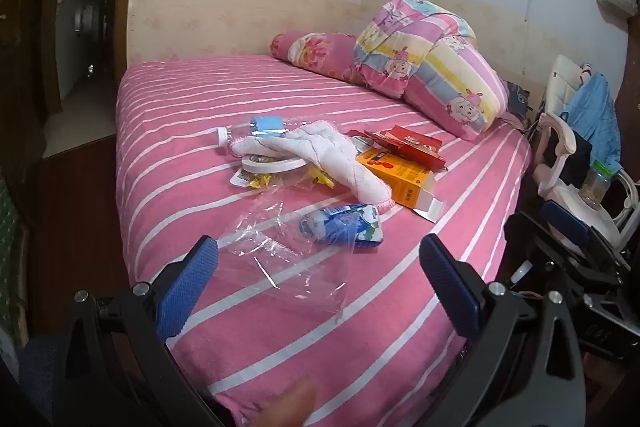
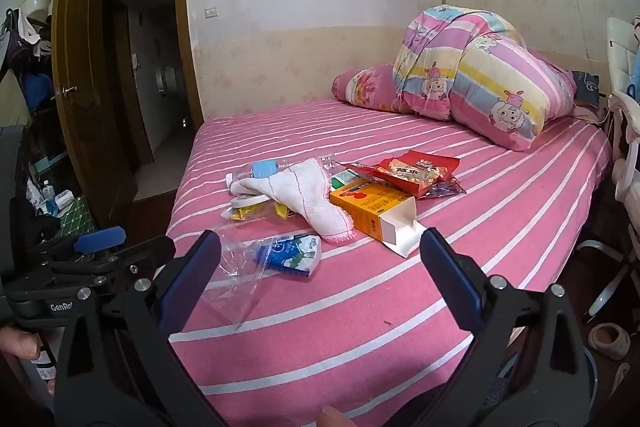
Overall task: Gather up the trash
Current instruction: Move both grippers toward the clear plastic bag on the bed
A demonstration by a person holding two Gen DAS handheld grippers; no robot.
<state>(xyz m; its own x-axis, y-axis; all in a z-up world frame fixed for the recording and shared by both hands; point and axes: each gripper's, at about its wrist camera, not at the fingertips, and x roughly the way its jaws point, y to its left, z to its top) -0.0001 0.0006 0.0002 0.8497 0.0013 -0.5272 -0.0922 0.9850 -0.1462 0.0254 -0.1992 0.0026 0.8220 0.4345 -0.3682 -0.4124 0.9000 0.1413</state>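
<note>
Trash lies on the pink striped bed (image 1: 440, 267) (image 2: 500, 227): a clear plastic bag (image 1: 276, 251) (image 2: 236, 271), a blue-and-white carton (image 1: 344, 225) (image 2: 290, 253), an orange box (image 1: 400, 177) (image 2: 372, 209), red snack wrappers (image 1: 404, 143) (image 2: 416, 171), a plastic bottle (image 1: 248, 133) (image 2: 260, 171), a tape roll (image 1: 268, 163) (image 2: 250, 201) and yellow wrappers (image 1: 260, 182). A white cloth (image 1: 320, 155) (image 2: 304, 193) drapes over the pile. My left gripper (image 1: 318, 259) hangs open above the clear bag, holding nothing. My right gripper (image 2: 320, 253) stands open near the carton, also holding nothing.
A rolled quilt (image 1: 432, 67) (image 2: 480, 79) and pillow lie at the bed's far end by the wall. A white chair (image 1: 568, 147) with clothes and a jar stands right of the bed. An open wooden door (image 2: 80, 87) and clutter stand left. A person's fingertip (image 1: 296, 403) shows at the bottom.
</note>
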